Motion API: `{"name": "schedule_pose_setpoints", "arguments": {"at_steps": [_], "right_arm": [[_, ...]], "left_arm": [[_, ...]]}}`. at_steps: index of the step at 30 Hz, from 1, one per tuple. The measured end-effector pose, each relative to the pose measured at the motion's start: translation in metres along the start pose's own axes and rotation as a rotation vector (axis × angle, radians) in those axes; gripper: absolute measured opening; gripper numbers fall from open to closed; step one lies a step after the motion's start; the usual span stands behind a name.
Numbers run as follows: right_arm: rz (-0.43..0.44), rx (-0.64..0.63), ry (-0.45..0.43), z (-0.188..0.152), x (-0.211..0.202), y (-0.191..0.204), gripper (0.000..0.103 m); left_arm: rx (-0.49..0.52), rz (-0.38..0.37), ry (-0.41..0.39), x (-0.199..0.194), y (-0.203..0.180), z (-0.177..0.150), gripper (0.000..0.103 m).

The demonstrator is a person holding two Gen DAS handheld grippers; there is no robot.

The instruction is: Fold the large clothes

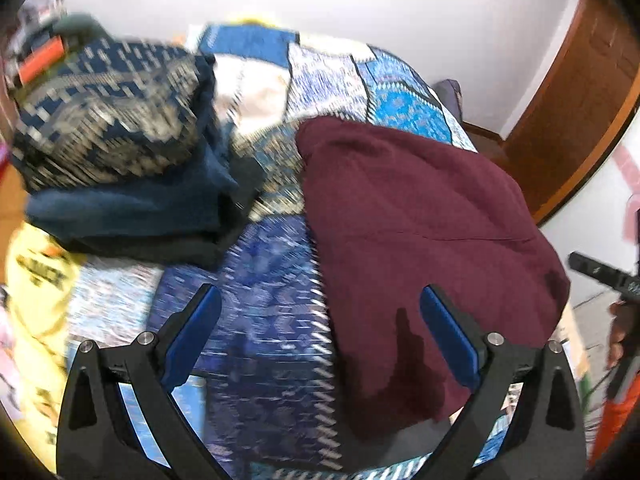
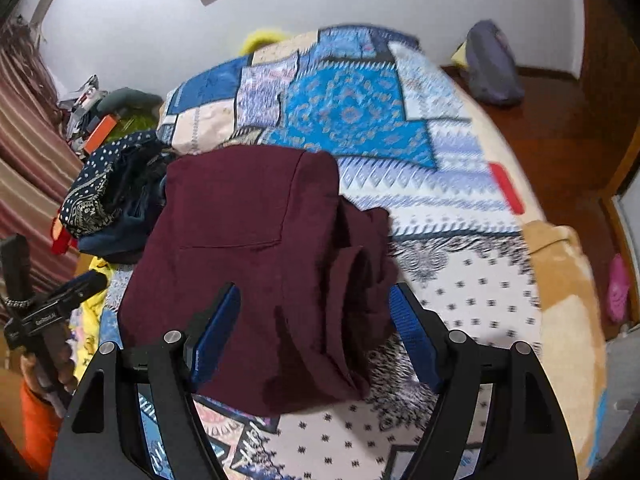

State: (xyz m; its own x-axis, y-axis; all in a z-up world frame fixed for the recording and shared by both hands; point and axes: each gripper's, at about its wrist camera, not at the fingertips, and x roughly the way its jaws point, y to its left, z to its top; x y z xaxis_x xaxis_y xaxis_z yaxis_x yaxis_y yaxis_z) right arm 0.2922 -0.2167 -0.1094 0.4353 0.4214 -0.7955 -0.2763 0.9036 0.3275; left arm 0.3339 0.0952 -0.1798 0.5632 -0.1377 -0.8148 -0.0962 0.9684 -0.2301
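Note:
A maroon garment lies folded into a block on the patterned bedspread; in the right wrist view its right side is bunched in loose folds. My left gripper is open and empty, above the bedspread by the garment's left edge, its right finger over the cloth. My right gripper is open and empty, its fingers either side of the garment's near end. The left gripper also shows at the left of the right wrist view.
A stack of folded clothes, patterned navy on top, sits on the bed to the left of the maroon garment. Yellow fabric lies at the near left. A wooden door frame and wooden floor are to the right.

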Motion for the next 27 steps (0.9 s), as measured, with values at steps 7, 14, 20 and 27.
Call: {"name": "schedule_pose_setpoints", "arguments": {"at_steps": [7, 14, 20, 27], "right_arm": [[0.115, 0.111, 0.117, -0.004, 0.048, -0.038, 0.080], [0.271, 0.186, 0.187, -0.001, 0.076, -0.063, 0.096], [0.352, 0.203, 0.242, 0.010, 0.098, -0.063, 0.102], [0.352, 0.194, 0.257, 0.013, 0.099, -0.062, 0.102]], "left_arm": [[-0.126, -0.212, 0.154, 0.052, 0.006, -0.006, 0.100], [-0.238, -0.375, 0.215, 0.084, 0.015, 0.003, 0.101], [-0.263, -0.408, 0.238, 0.107, 0.008, 0.016, 0.101], [-0.225, -0.421, 0.255, 0.118, -0.016, 0.028, 0.101]]}}
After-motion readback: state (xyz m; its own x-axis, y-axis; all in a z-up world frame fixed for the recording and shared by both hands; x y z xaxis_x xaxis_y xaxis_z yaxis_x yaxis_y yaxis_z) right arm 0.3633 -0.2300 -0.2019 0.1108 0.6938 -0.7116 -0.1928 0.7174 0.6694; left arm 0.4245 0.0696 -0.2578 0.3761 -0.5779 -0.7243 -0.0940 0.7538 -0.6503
